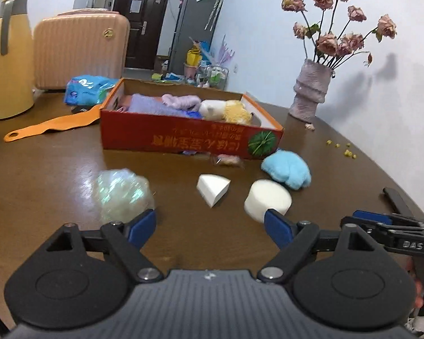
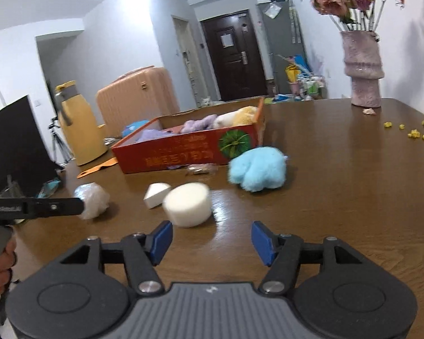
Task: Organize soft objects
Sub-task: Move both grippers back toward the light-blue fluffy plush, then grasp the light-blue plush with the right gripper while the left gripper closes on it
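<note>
Fluffy blue plush (image 2: 256, 168), round foam puck (image 2: 188, 208), both tools (image 1: 210, 227) (image 2: 212, 238) agape, empty.

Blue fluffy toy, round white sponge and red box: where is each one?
Blue fluffy toy (image 2: 255, 169), right wrist view, middle of its fur.
Round white sponge (image 2: 188, 207), right wrist view, its side.
Red box (image 1: 183, 138), left wrist view, front wall.
</note>
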The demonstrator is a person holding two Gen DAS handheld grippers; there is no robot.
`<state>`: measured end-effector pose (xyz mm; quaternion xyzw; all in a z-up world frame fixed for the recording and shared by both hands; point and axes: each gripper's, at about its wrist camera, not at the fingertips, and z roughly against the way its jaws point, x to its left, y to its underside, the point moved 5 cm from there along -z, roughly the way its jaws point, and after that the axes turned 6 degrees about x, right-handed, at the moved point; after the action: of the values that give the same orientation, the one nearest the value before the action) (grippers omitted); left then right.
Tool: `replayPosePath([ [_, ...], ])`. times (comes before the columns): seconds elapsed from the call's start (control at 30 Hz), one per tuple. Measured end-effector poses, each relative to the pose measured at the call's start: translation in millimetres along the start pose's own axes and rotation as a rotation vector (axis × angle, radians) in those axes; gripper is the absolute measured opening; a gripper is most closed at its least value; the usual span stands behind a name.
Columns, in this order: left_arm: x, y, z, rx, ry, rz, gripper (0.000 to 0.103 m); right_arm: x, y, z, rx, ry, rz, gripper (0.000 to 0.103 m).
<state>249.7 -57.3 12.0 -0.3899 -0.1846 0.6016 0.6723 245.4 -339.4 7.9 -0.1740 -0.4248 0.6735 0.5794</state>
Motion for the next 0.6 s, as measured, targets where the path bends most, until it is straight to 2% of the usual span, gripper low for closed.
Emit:
replayPosePath([
  [0.13,-10.6,-13.2,-26.0,0.041,0.051,0.021,0.082,-21.7,-13.1,-21.8,-0.01,0.034,-0.073,0.062],
  [0.23,-29.6,-33.8,-58.9,0.071,0.099,0.003,0.075,-38.6,-30.2,-43.9,-0.031,0.042,-0.12,0.062],
  [0.37,-60.1,-64.9,-110.8,0.113,0.172,-0.026,0.064,-58.5,-56.4,-81.3,-0.023,0.034,-0.153,0.056],
  [0.47,-70.7,-78.1,-155.8,0.206,0.211,0.021,0.051,-72.4,-68.2,-101.4,-0.025,0.025,-0.194,0.051],
  [0.6,-72.2,-83.8,-203.1,0.298,0.233,0.125,0.045,-89.4,-73.2,-123.4,-0.009,0.004,-0.25,0.043],
])
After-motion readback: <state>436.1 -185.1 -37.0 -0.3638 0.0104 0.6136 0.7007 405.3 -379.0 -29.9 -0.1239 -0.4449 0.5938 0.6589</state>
